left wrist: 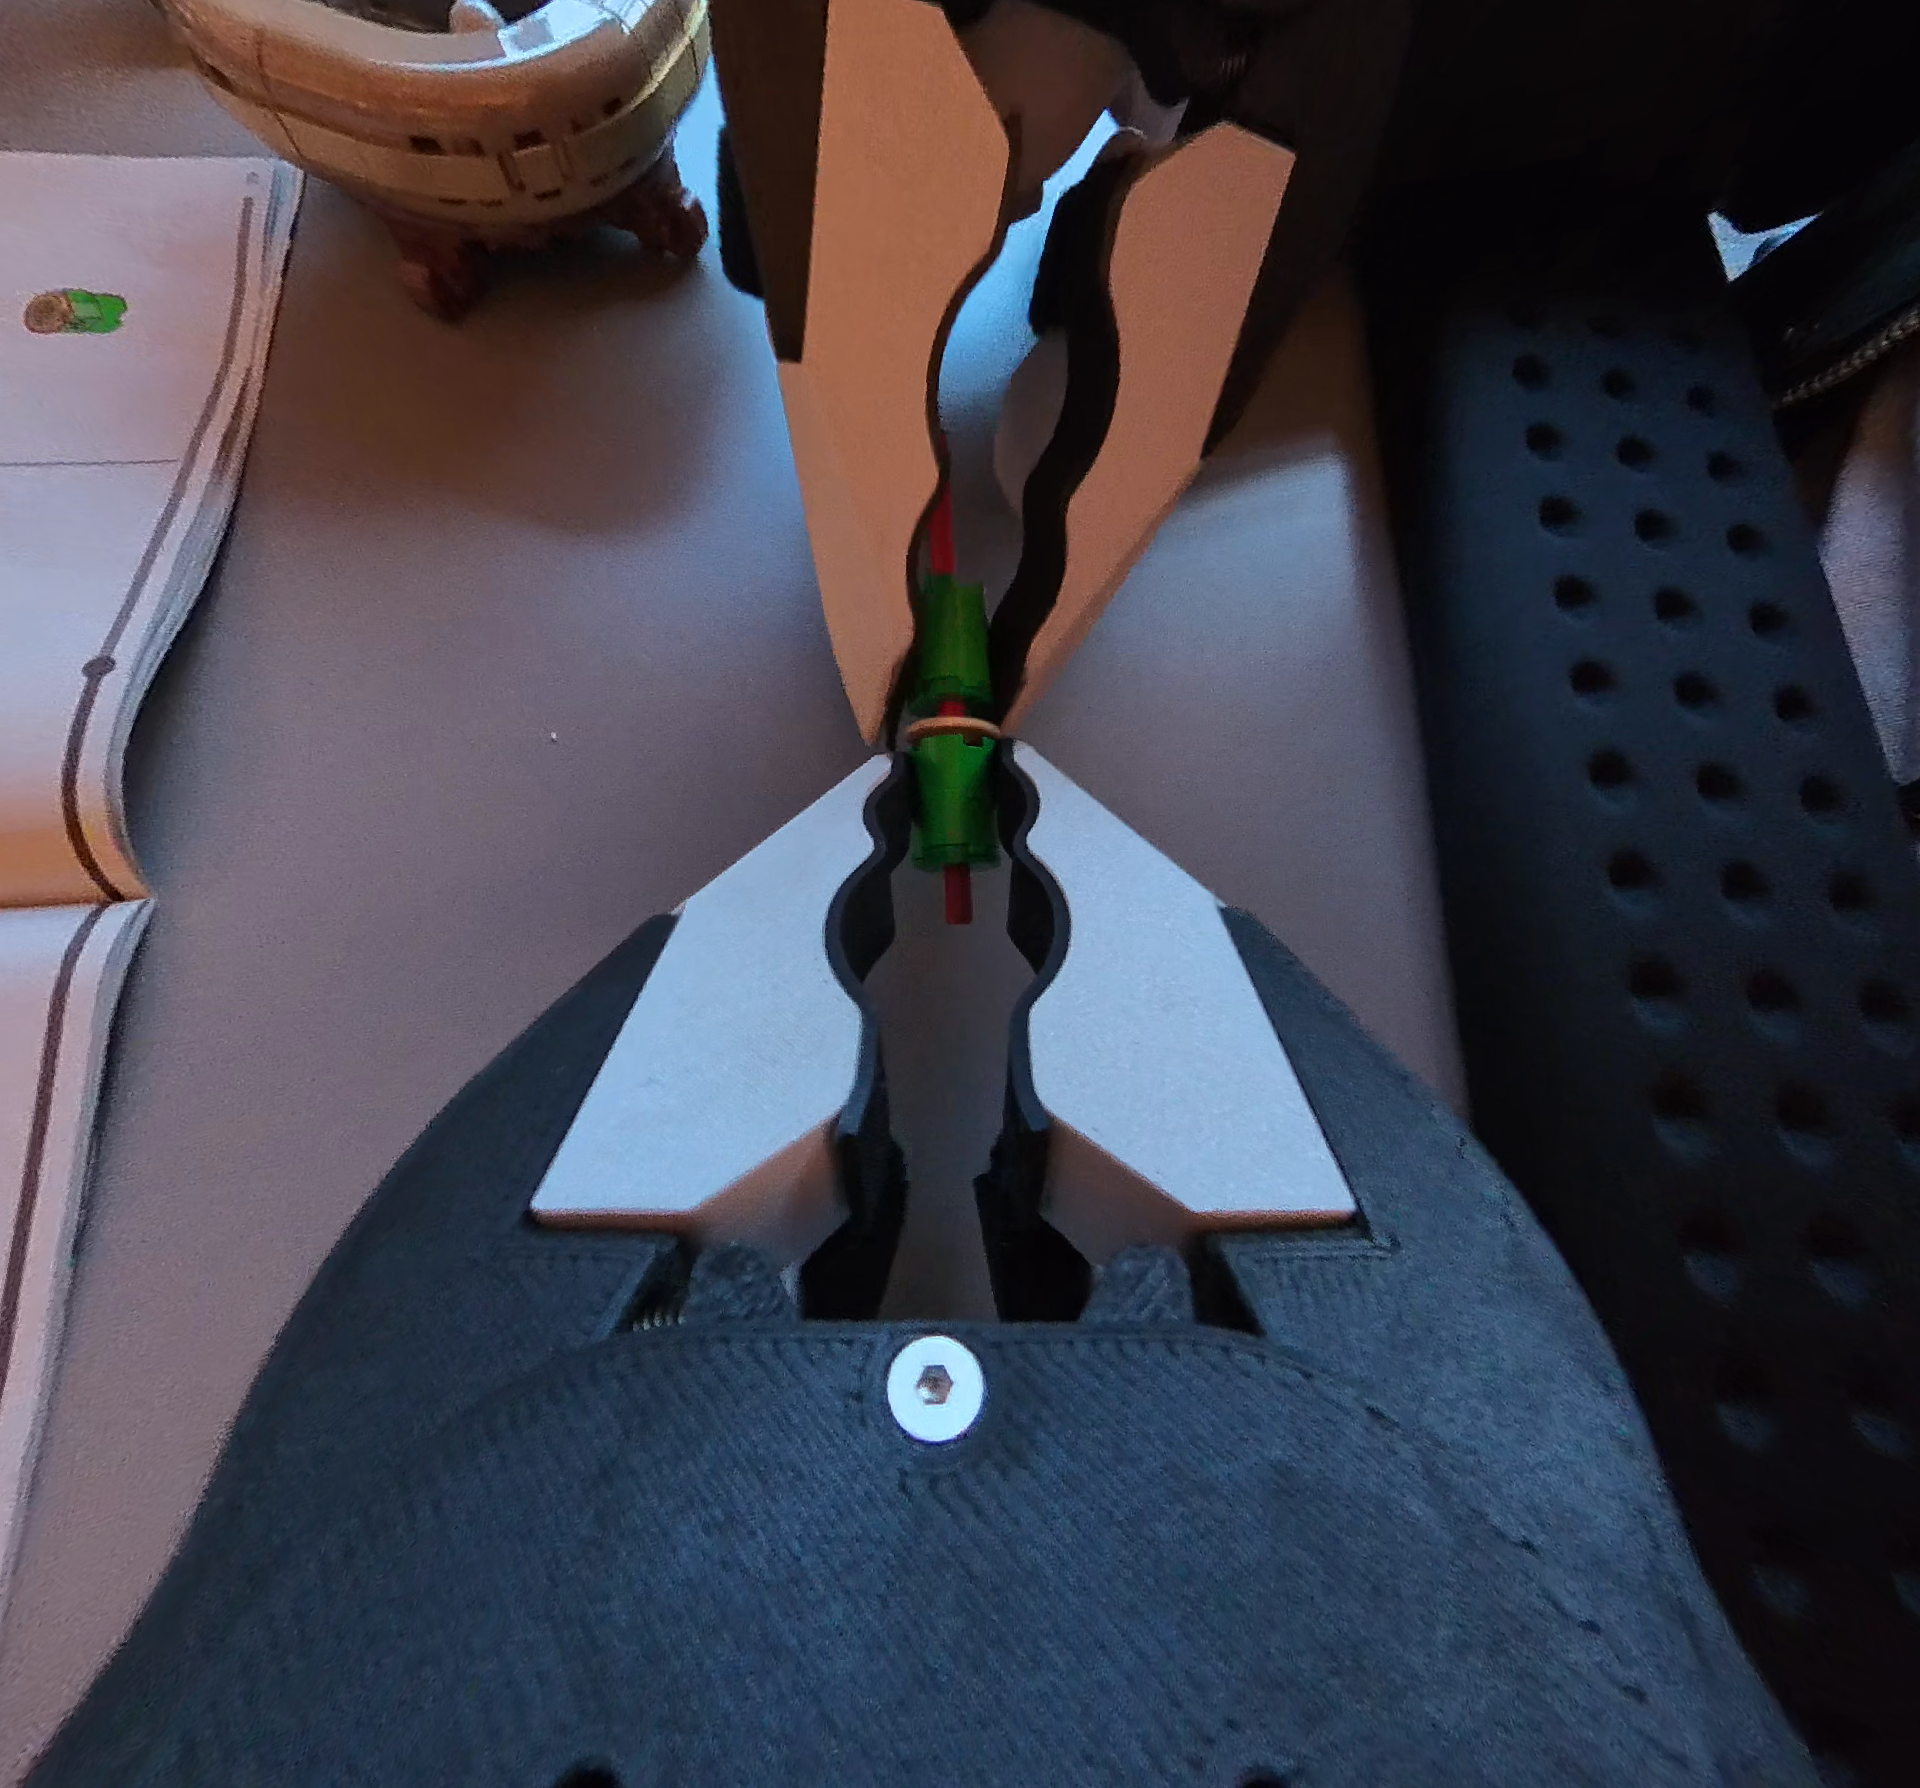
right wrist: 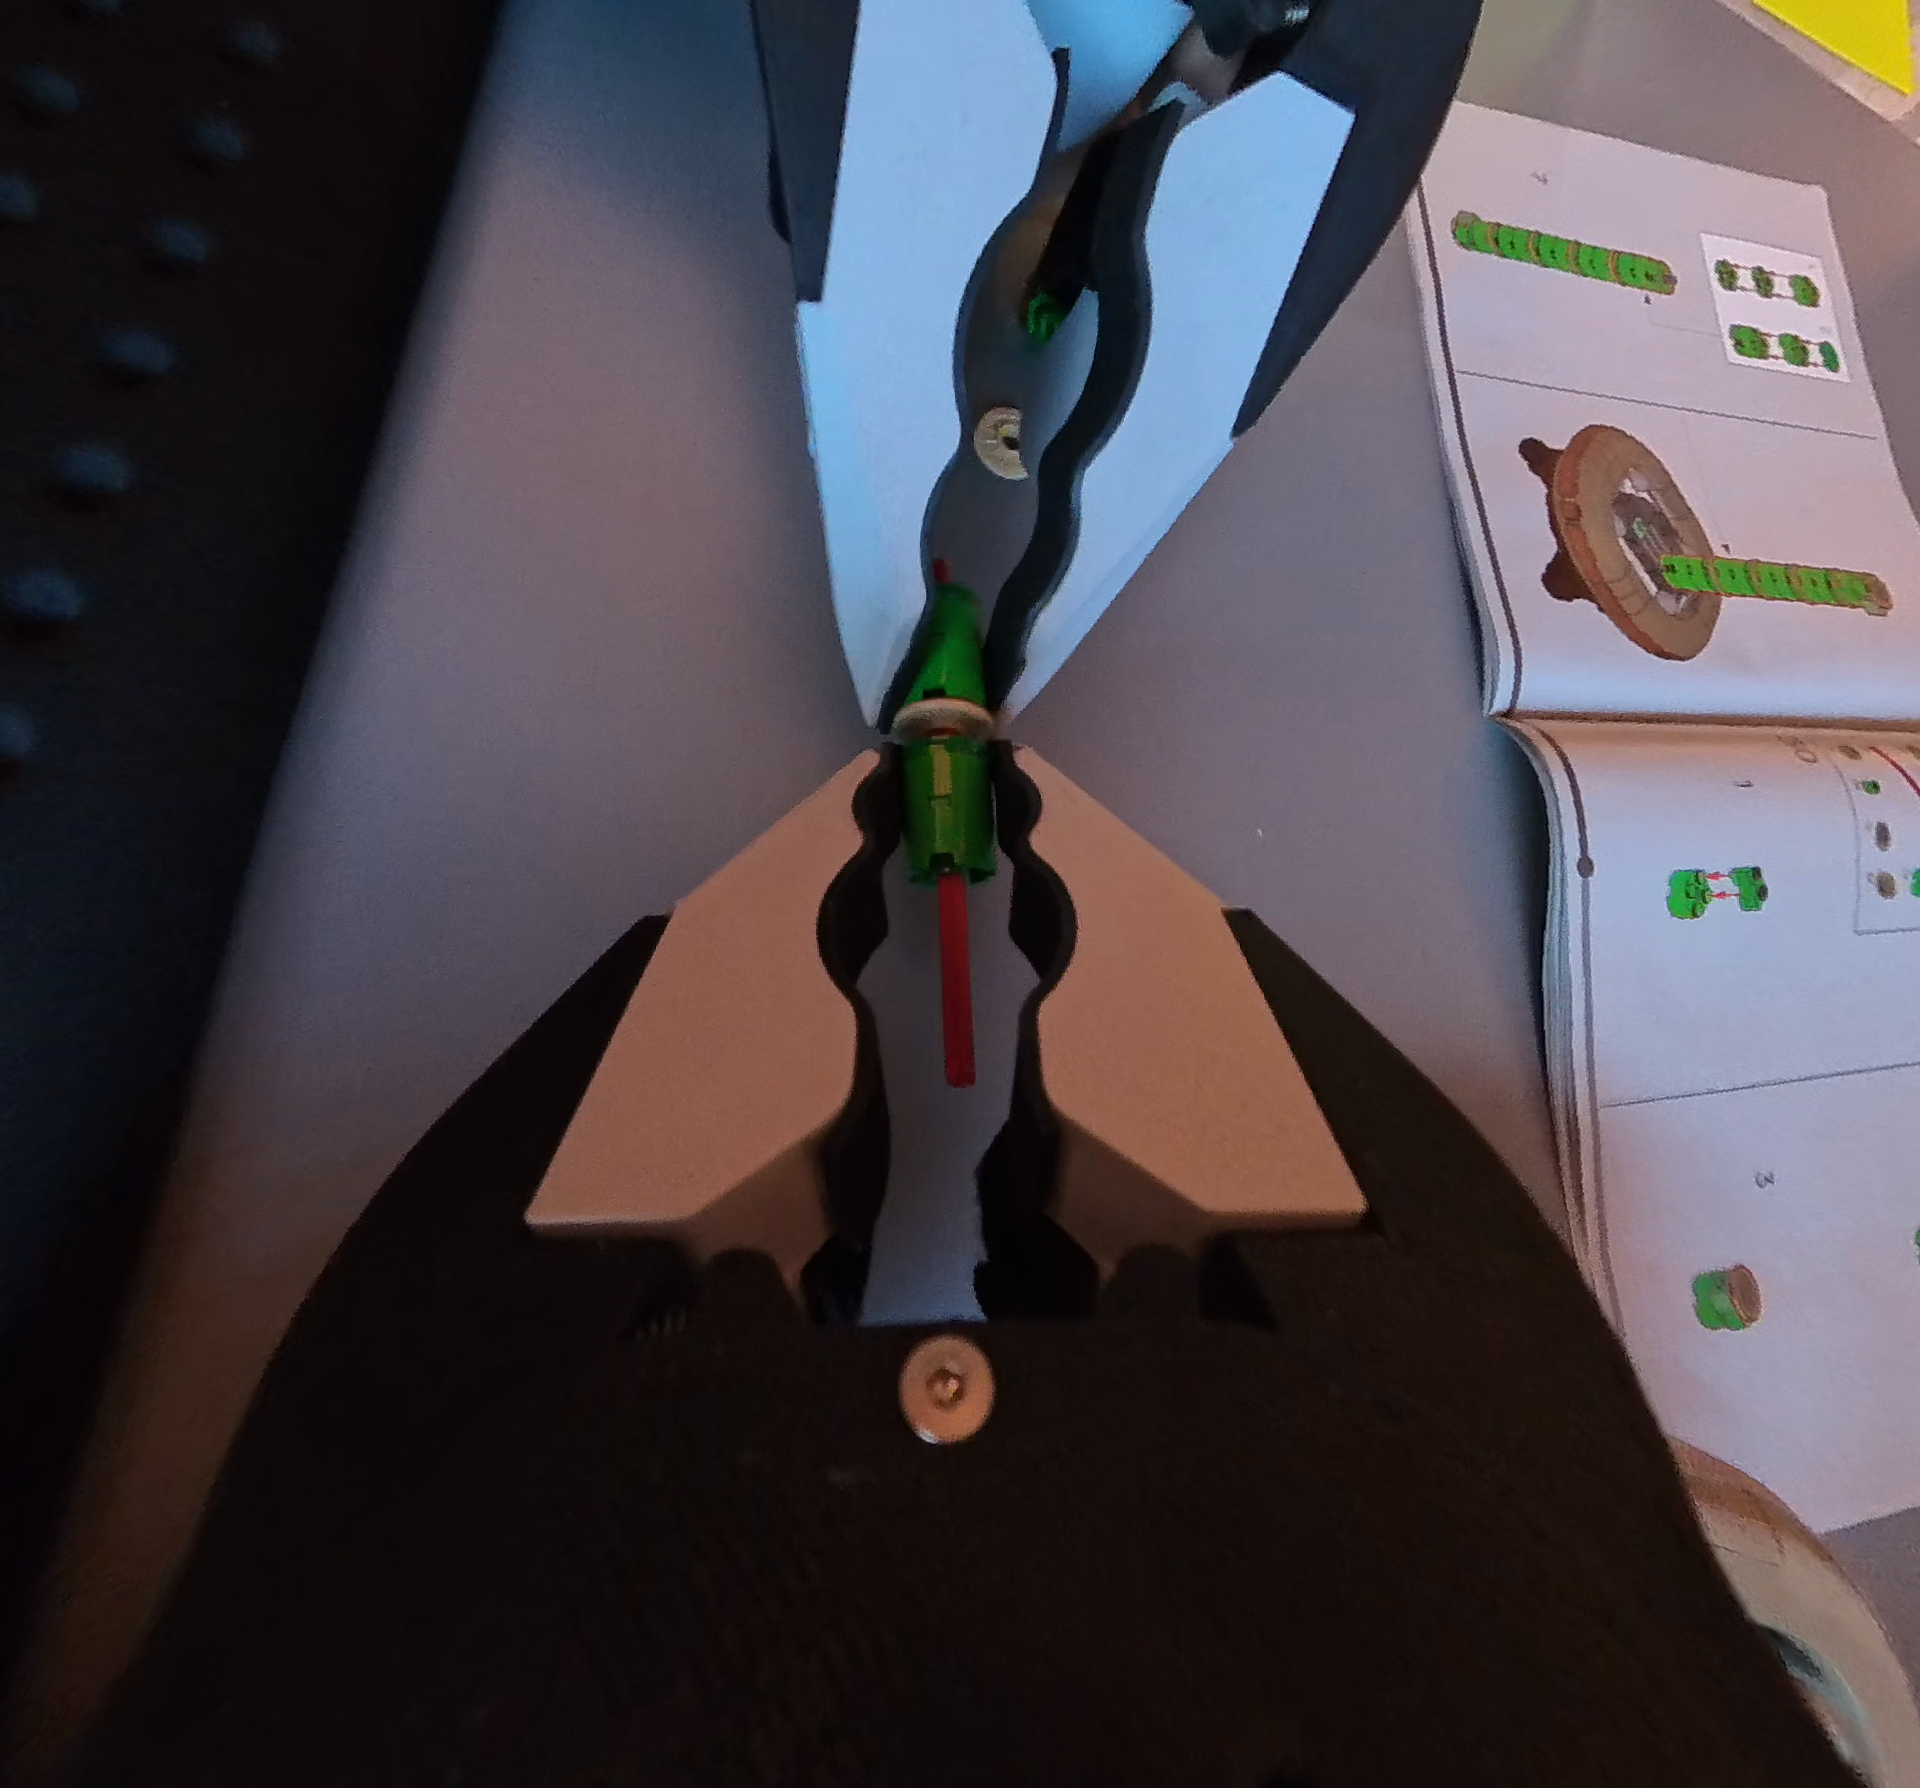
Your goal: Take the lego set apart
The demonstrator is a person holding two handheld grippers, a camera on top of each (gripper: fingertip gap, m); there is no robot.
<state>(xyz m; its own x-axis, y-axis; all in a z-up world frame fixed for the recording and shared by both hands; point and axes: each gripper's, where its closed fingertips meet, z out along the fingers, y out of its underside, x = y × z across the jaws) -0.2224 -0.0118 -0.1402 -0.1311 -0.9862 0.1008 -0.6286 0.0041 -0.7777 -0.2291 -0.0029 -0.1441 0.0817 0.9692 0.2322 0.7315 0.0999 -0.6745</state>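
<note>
Now, left gripper (left wrist: 951, 819): clamped on green stem segment (left wrist: 954, 813).
Right gripper (right wrist: 948, 819): clamped on its neighbouring segment (right wrist: 945, 816).
Tan pot (left wrist: 416, 45): well beyond segments.

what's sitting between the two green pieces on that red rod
A thin tan disc sits on the red rod between the two green pieces, where the gripper tips meet. Both wrist views show it.

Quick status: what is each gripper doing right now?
Left gripper: shut on the near green piece of the red axle.
Right gripper: shut on the other green piece.
</note>
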